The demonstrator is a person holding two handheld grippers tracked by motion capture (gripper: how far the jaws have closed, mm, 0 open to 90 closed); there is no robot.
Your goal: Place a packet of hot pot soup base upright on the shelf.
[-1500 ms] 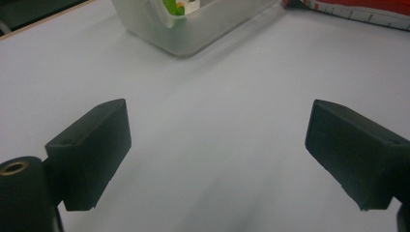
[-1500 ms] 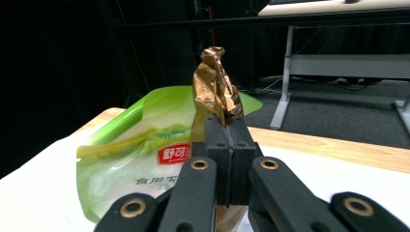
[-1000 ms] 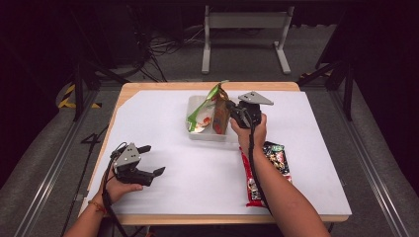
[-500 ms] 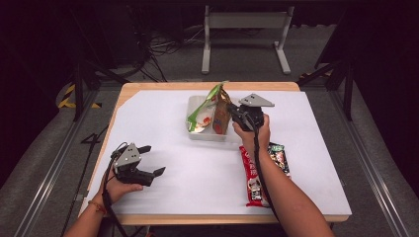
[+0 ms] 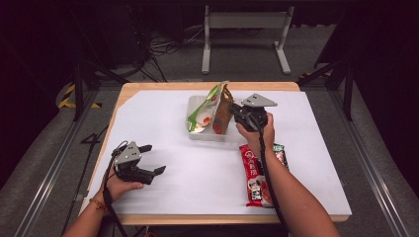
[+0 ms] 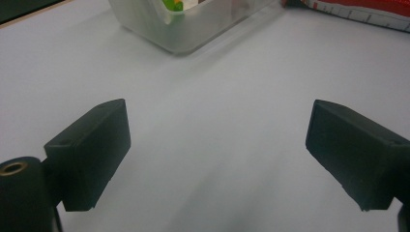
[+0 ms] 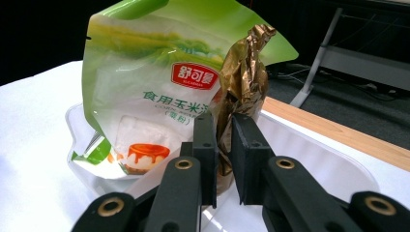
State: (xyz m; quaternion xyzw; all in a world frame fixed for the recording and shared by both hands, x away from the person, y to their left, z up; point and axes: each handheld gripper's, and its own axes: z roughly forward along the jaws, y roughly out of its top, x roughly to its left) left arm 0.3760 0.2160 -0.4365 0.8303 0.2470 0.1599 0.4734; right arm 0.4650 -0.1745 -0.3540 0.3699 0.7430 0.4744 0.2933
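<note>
A clear plastic tray (image 5: 193, 133) sits at the table's far middle, and a green snack pouch (image 5: 201, 106) stands upright in it. Right beside the pouch stands a crinkled gold-brown packet (image 5: 223, 112). My right gripper (image 5: 235, 111) is shut on this packet from the right. In the right gripper view the gold-brown packet (image 7: 243, 72) is pinched between the two jaws of my right gripper (image 7: 222, 145), in front of the green pouch (image 7: 145, 87) and over the tray (image 7: 319, 164). My left gripper (image 5: 150, 159) rests open on the table at the front left, and its jaws (image 6: 217, 145) hold nothing.
A long red snack package (image 5: 254, 175) lies right of centre near the front edge, with a dark green packet (image 5: 280, 152) beside it under the right forearm. White paper (image 5: 197, 177) covers the wooden table. The tray's corner (image 6: 188, 34) and red package (image 6: 367, 7) lie beyond the left jaws.
The right hand has shifted slightly to the right and nearer, still holding the gold-brown packet beside the green pouch. The left gripper has stayed put.
</note>
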